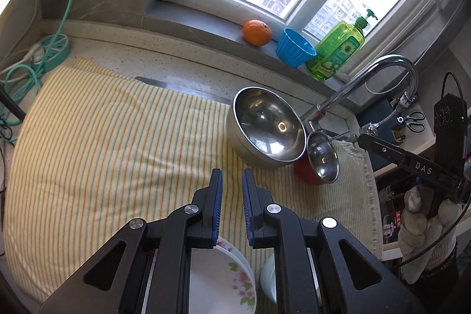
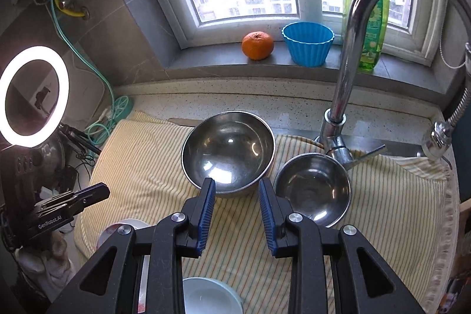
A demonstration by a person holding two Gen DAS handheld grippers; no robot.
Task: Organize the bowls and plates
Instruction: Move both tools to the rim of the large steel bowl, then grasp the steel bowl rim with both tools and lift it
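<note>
Right under my left gripper (image 1: 232, 184) sits a white plate with pink flowers (image 1: 226, 278), and a small pale bowl (image 1: 268, 275) lies just beside it. That claw's jaws stand nearly shut w/ nothing between them. My right gripper (image 2: 237, 193) has its jaws a bit apart, also w/ nothing in them.

Biggest thing is the soft yellow striped towel (image 1: 117, 137) spread over the counter. All the dishes sit on it.

Next is the big shiny steel bowl (image 2: 228, 150), near the back, mouth up. Touching or nearly touching it on the tap side is a smaller steel bowl (image 2: 315, 189). In the left view I see something red (image 1: 303, 175) under the small one, can't tell what.

I think the steel bowls are light, stiff and slippery, so I'd pinch the thin rim, one finger inside, one outside. The plate and pale bowl look like they could break, so grab the edge and go slow. The soft towel should help them land gently.
</note>
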